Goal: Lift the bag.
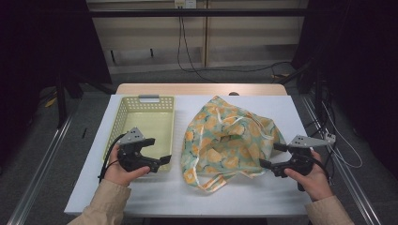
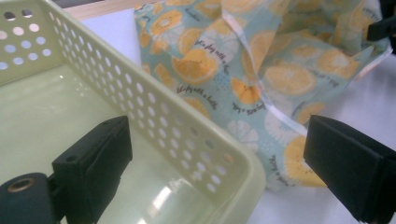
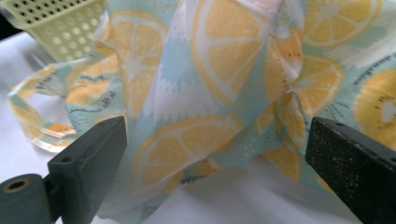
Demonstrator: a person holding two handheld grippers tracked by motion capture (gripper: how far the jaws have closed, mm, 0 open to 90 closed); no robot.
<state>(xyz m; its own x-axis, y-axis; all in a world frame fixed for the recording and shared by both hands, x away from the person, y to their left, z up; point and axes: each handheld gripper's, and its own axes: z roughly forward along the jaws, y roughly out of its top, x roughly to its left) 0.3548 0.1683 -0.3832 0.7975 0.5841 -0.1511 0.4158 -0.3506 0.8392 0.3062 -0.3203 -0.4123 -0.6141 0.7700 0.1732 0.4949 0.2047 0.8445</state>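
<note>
Thin printed fabric, pale blue-green and covered with orange and yellow citrus slices, makes up the bag that is slumped in a crumpled heap on the white worktop. Small lines of dark script are printed among the fruit, and a narrow pale ribbon is seen running across the folds in the left gripper view. A looped handle of the same cloth is laid flat on the worktop at the bag's near edge.

The right claw is held with its jaws apart, and the bag's side is seen directly ahead of it and between the two jaws, close but not gripped; nothing is clamped. The left claw is likewise held with its jaws wide apart and empty. It is poised over the near corner of a pale yellow-green perforated basket, whose rim is seen between its jaws, and the bag is found just beyond and beside that basket, ahead of this claw. The bag is thus placed between the two claws.
</note>
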